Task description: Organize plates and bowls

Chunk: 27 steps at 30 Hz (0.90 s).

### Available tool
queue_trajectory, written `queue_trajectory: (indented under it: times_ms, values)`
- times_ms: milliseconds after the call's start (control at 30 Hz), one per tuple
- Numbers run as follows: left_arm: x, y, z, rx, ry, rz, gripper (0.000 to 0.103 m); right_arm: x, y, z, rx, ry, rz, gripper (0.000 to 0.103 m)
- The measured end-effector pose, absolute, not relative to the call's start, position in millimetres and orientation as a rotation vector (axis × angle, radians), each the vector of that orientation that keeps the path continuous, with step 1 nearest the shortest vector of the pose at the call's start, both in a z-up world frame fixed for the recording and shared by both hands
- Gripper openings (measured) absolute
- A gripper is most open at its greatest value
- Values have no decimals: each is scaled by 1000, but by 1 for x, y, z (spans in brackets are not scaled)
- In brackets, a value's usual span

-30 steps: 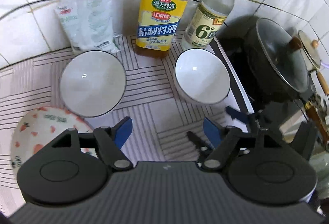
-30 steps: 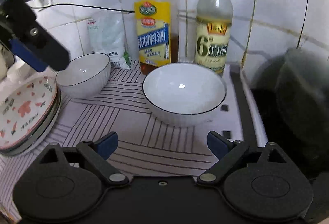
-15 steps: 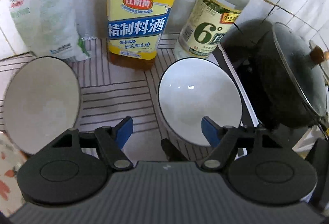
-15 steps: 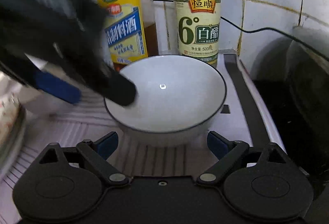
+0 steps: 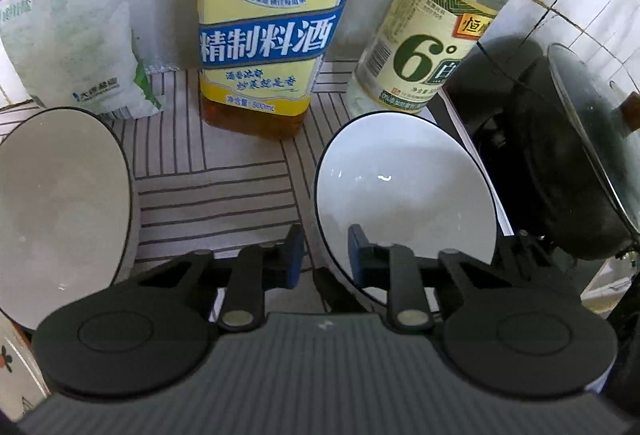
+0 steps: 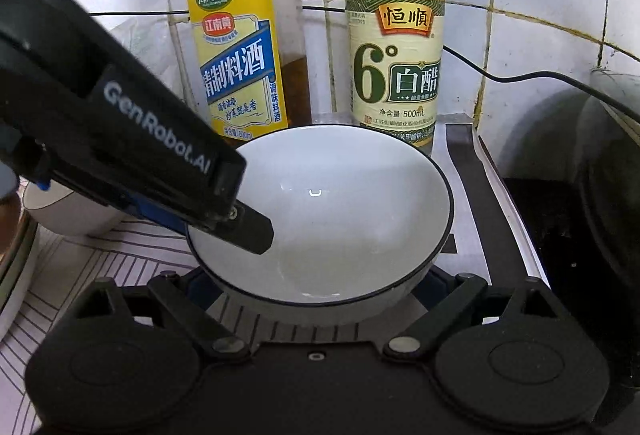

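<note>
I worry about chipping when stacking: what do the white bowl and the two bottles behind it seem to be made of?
The white bowl looks like glazed ceramic: glossy, with sharp light glints and a thin dark rim line. The yellow-labelled bottle and the vinegar bottle are clear and shiny, glass or plastic; the look leaves that open.

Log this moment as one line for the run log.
left tool: just closed on right bowl rim | right tool: open, straddling that bowl | left bowl: untouched
</note>
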State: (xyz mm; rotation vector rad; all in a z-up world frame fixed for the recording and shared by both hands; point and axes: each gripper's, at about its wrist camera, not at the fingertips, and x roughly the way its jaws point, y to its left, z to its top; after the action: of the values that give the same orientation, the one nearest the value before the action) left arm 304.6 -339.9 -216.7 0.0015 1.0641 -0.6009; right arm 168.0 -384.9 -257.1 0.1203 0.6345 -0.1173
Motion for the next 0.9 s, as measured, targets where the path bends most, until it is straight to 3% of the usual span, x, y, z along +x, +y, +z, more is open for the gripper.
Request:
queue_trajectory:
  times_ms: [900]
  values:
    - [244, -294, -179, 109, 1045, -667, 17, 108, -326, -229, 94, 570, -152, 97]
